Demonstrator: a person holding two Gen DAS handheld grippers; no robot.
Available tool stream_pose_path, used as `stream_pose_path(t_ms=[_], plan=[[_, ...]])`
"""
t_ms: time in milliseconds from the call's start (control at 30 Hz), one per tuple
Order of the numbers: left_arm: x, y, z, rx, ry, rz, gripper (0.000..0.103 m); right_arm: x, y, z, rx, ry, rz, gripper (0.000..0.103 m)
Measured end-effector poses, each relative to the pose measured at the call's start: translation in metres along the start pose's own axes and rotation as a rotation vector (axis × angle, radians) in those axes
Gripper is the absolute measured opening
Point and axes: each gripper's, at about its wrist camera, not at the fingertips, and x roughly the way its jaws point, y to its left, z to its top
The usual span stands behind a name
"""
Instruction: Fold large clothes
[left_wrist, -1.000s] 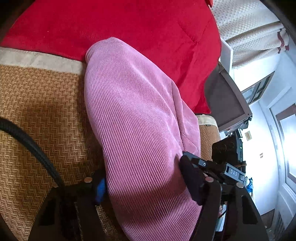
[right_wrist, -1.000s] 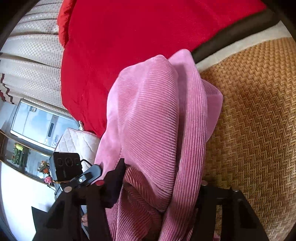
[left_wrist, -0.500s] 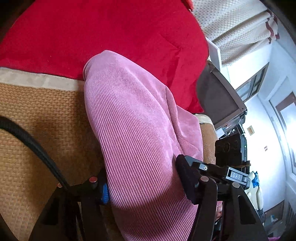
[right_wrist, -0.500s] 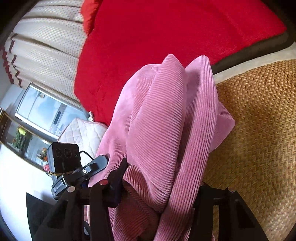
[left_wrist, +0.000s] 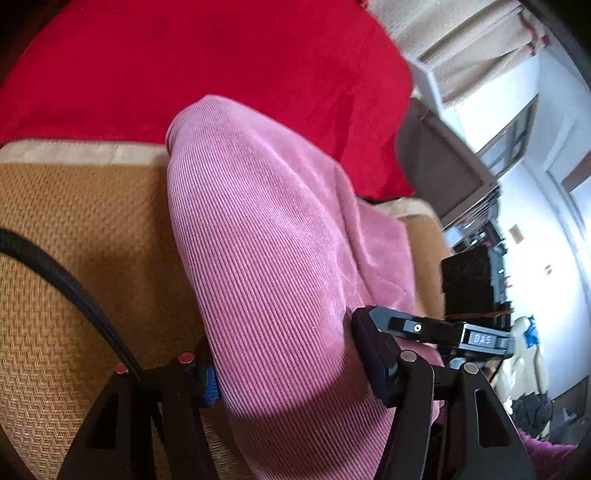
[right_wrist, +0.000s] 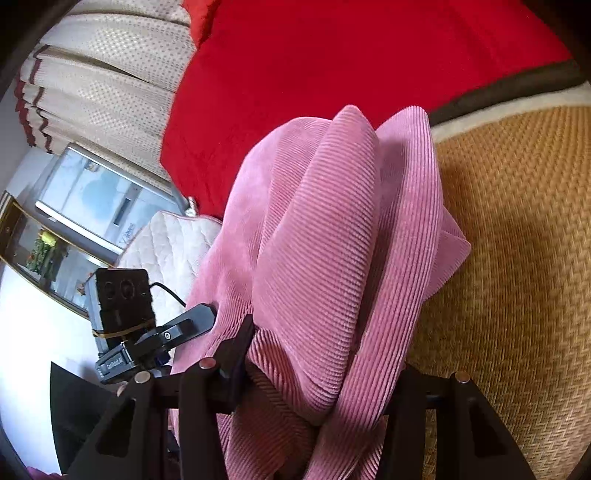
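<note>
A pink corduroy garment (left_wrist: 266, 236) hangs bunched between both grippers above a woven tan mat (left_wrist: 66, 236). My left gripper (left_wrist: 284, 369) is shut on a thick fold of it; the cloth fills the gap between the fingers. In the right wrist view the same garment (right_wrist: 332, 266) is gathered in several folds, and my right gripper (right_wrist: 321, 373) is shut on it. The other gripper shows in each view: the right one (left_wrist: 443, 332) beside the cloth, the left one (right_wrist: 147, 332) at lower left.
A red blanket (left_wrist: 207, 62) lies beyond the mat, also in the right wrist view (right_wrist: 332, 62). Beige curtains (right_wrist: 103, 81), a white quilted cushion (right_wrist: 170, 243) and a dark frame (left_wrist: 443, 170) stand at the side. A black cable (left_wrist: 74, 295) crosses the mat.
Both grippers have lifted and tilted with the garment still held; more of the room and curtains shows. The pink cloth has drawn back from the red blanket toward me.
</note>
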Motion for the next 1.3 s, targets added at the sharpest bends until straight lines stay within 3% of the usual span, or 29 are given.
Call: stream_pose_path(t_ms=[100, 267, 433, 633, 733, 833, 867, 1000, 1167, 1300], plan=[[0.023, 0.009, -0.005, -0.014, 0.07, 0.1, 0.072, 0.018, -0.016, -0.003, 0.033, 0.038, -0.055, 0.051], [0.021, 0.007, 0.003, -0.017, 0.1, 0.139, 0.076, 0.026, -0.016, 0.003, 0.063, 0.077, -0.09, 0.065], [0.012, -0.002, 0.014, 0.011, 0.106, 0.211, 0.076, 0.009, -0.01, 0.014, 0.032, 0.113, -0.144, 0.066], [-0.016, -0.014, 0.028, 0.052, -0.019, 0.301, 0.076, -0.035, 0.002, 0.025, -0.057, -0.004, -0.26, 0.066], [-0.02, -0.016, 0.034, 0.042, -0.07, 0.305, 0.076, -0.049, 0.012, 0.031, -0.066, -0.108, -0.231, 0.066], [-0.016, -0.017, 0.036, 0.06, -0.103, 0.357, 0.076, -0.043, 0.031, 0.035, -0.138, -0.183, -0.246, 0.051], [-0.013, -0.019, 0.037, 0.073, -0.111, 0.381, 0.076, -0.035, 0.039, 0.038, -0.161, -0.181, -0.241, 0.037], [0.01, -0.023, 0.042, 0.105, -0.089, 0.439, 0.076, -0.006, 0.047, 0.042, -0.196, -0.159, -0.271, 0.036], [0.047, -0.006, 0.047, 0.062, 0.001, 0.437, 0.082, 0.04, 0.008, 0.05, -0.078, -0.012, -0.356, 0.035], [0.037, -0.005, 0.048, 0.044, -0.009, 0.424, 0.083, 0.031, 0.012, 0.047, -0.099, -0.027, -0.351, 0.035]])
